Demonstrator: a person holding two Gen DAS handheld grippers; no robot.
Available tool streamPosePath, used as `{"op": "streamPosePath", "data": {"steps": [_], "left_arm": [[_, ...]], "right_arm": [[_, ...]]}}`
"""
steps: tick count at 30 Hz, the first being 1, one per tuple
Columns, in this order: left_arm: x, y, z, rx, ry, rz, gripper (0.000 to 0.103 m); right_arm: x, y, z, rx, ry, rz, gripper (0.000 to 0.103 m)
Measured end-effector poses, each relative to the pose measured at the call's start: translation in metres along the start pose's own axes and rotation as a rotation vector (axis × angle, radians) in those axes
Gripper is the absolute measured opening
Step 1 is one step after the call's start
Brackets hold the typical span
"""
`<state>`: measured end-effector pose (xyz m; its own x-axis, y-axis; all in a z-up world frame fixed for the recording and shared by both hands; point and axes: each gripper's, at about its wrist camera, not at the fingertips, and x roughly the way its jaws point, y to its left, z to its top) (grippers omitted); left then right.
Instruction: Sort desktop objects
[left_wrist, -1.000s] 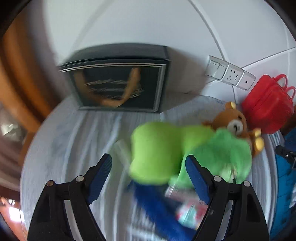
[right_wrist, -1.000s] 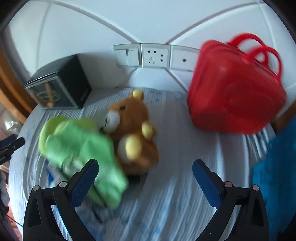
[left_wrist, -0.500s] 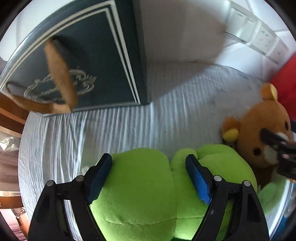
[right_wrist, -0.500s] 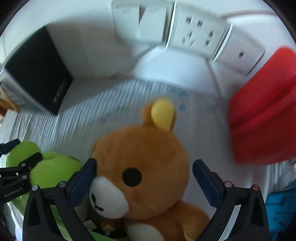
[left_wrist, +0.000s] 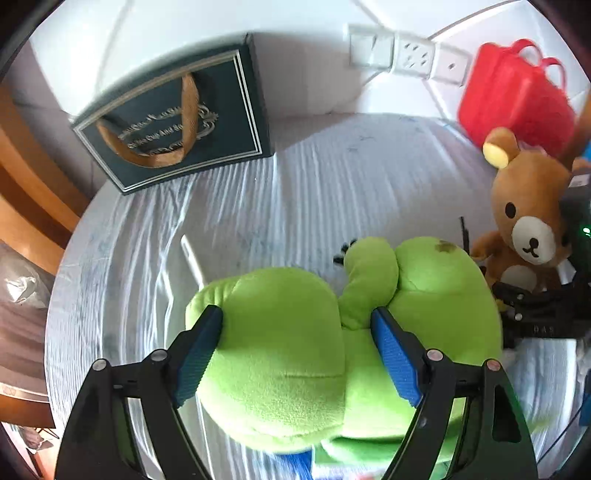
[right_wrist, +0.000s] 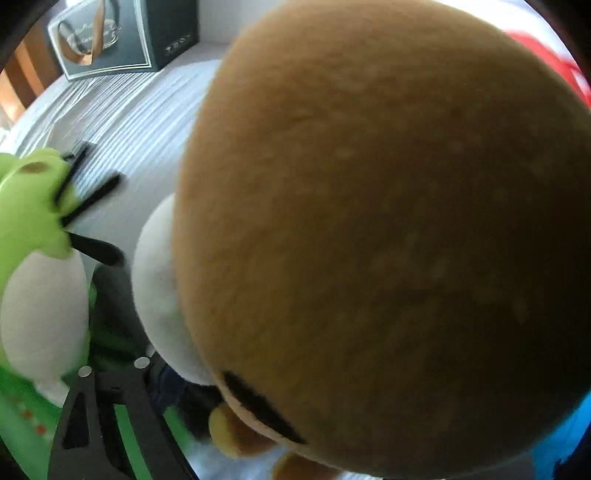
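A bright green plush toy (left_wrist: 295, 343) lies on the white striped cloth; my left gripper (left_wrist: 297, 339) has its blue pads (left_wrist: 197, 350) pressed against both sides of the plush. The plush also shows at the left of the right wrist view (right_wrist: 26, 206). A brown teddy bear (left_wrist: 528, 221) sits upright at the right. In the right wrist view the bear's head (right_wrist: 388, 229) fills the frame and hides my right gripper's fingertips; only its left finger base (right_wrist: 110, 413) shows, close against the bear.
A dark gift box (left_wrist: 177, 122) with a tan ribbon handle stands at the back left. A red plastic case (left_wrist: 513, 96) stands at the back right below wall sockets (left_wrist: 406, 55). A white striped cloth (left_wrist: 314, 184) covers the table. Blue fabric (right_wrist: 569, 435) lies at the right.
My left gripper has closed in around the green plush and the view has pulled back. My right gripper has moved right up onto the bear, whose head now fills its view.
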<state>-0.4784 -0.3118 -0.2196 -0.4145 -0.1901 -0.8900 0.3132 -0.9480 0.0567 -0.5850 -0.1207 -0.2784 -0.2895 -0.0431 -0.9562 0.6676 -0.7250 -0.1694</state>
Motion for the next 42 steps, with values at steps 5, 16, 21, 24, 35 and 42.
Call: {"op": "streamPosePath", "data": {"steps": [5,16,21,24,35,42], "left_arm": [[-0.039,-0.003,-0.043,-0.030,-0.065,0.014,0.082],[-0.013,0.007,-0.120,-0.146,0.077,-0.104,0.082],[-0.042,0.018,-0.114,-0.124,0.016,-0.107,0.082],[-0.056,0.036,-0.101,-0.143,-0.033,-0.088,0.082],[-0.013,0.048,-0.046,-0.165,-0.096,-0.092,0.082],[0.038,0.036,-0.034,-0.135,-0.042,-0.047,0.082]], "right_arm": [[-0.018,-0.029,-0.056,0.121,0.006,0.025,0.088],[-0.144,-0.003,-0.100,0.192,-0.323,0.206,0.093],[-0.129,0.020,-0.094,0.149,-0.282,0.270,0.079],[-0.137,0.026,-0.095,0.141,-0.257,0.319,0.066],[-0.087,0.073,-0.024,0.077,-0.262,0.358,0.085],[-0.044,0.087,0.012,0.038,-0.228,0.337,0.103]]}}
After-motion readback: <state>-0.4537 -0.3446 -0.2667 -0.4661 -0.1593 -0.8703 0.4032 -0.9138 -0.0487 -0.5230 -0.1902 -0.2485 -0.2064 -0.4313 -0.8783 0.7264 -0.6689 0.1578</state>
